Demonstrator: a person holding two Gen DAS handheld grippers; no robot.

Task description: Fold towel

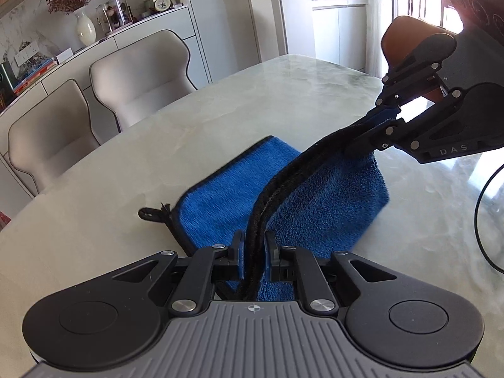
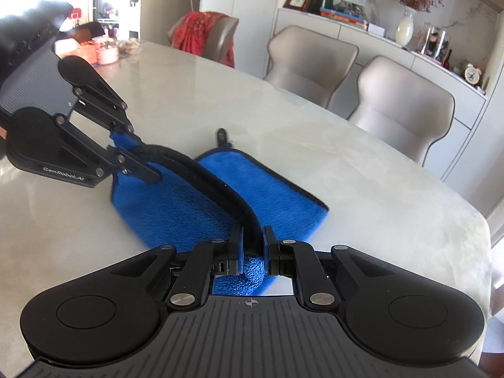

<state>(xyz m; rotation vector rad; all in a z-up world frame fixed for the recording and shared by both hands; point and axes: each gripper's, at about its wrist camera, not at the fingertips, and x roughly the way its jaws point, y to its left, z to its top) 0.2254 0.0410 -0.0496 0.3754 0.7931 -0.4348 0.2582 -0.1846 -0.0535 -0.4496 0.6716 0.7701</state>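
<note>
A blue towel with black trim lies partly on the marble table. One edge is lifted, doubled over, and stretched between the two grippers. My left gripper is shut on one end of that black-trimmed edge. My right gripper is shut on the other end, higher up and to the right. In the right wrist view, the right gripper pinches the towel and the left gripper holds the far end at the left. A small hanging loop sticks out of the flat part.
Beige chairs stand along the far side of the table. A sideboard with a vase is behind them. Jars and a chair draped in red cloth are at the table's far end. A black cable curves at the right.
</note>
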